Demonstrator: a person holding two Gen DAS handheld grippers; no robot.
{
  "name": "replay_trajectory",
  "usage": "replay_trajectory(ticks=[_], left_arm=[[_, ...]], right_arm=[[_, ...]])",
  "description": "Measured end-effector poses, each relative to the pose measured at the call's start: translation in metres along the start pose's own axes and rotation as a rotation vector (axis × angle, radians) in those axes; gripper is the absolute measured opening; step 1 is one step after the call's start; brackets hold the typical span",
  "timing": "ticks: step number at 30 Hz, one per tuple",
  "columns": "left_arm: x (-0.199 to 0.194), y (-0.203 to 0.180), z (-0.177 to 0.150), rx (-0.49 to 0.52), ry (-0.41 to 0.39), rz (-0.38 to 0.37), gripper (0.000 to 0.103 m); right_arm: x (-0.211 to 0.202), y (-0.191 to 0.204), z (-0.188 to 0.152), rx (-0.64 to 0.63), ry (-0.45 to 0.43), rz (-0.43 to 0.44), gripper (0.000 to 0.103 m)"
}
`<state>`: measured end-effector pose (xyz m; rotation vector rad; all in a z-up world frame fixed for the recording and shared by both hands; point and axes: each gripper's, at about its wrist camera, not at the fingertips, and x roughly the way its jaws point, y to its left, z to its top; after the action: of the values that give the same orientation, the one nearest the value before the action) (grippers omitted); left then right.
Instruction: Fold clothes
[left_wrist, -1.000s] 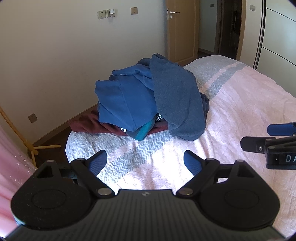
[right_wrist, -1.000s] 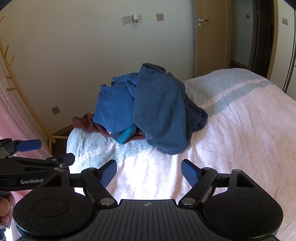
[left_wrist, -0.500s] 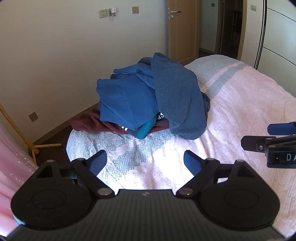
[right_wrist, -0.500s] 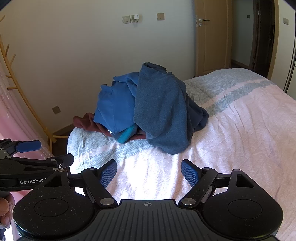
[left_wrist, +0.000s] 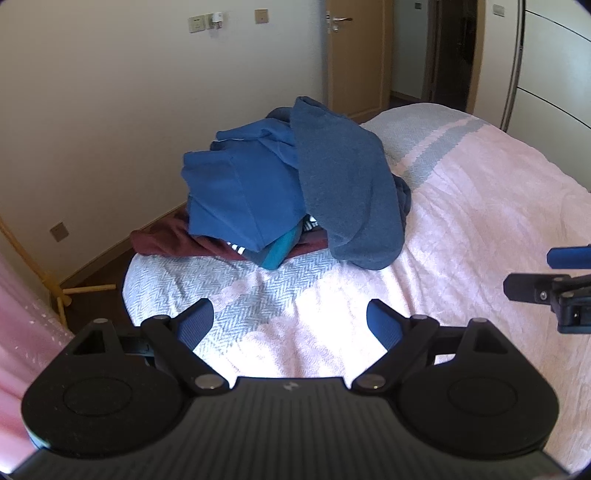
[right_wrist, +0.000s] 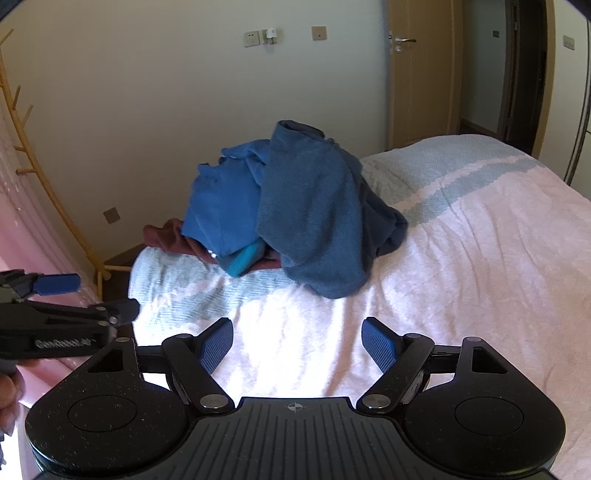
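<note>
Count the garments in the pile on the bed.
4 show, maybe more hidden: a grey-blue sweater draped on top right, a bright blue top on the left, a teal piece poking out beneath, and a maroon garment at the bottom.

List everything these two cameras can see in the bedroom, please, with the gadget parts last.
grey-blue garment: 1, draped on top of pile
bright blue garment: 1, left in pile
teal garment: 1, poking out beneath
maroon garment: 1, bottom of pile
bedspread: 1, pink with grey-blue bands
door: 1, wooden, far wall
wooden rack: 1, left of bed
left gripper: 1, black, blue pads, open
right gripper: 1, same, open
</note>
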<state>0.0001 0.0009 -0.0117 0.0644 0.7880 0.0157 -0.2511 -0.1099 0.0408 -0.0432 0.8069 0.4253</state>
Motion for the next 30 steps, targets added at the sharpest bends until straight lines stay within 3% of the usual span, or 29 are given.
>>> replay_trajectory(ticks=[7, 18, 22, 27, 30], left_arm=[[0.05, 0.01, 0.057, 0.125, -0.041, -0.081, 0.088], [0.217, 0.02, 0.204, 0.333, -0.123, -0.262, 0.087], [0.276, 0.013, 0.232, 0.398, -0.12, -0.308, 0.086], [0.321, 0.004, 0.244, 0.443, -0.109, -0.345, 0.078], [0.337, 0.005, 0.24, 0.466, -0.094, -0.374, 0.061]], right_arm=[[0.026, -0.017, 0.019, 0.018, -0.007, -0.02, 0.08], [0.149, -0.037, 0.099, -0.028, 0.003, -0.07, 0.08], [0.207, -0.052, 0.125, -0.035, 0.038, -0.104, 0.08], [0.271, -0.081, 0.15, -0.041, 0.06, -0.103, 0.08], [0.302, -0.097, 0.158, -0.048, 0.079, -0.088, 0.079]])
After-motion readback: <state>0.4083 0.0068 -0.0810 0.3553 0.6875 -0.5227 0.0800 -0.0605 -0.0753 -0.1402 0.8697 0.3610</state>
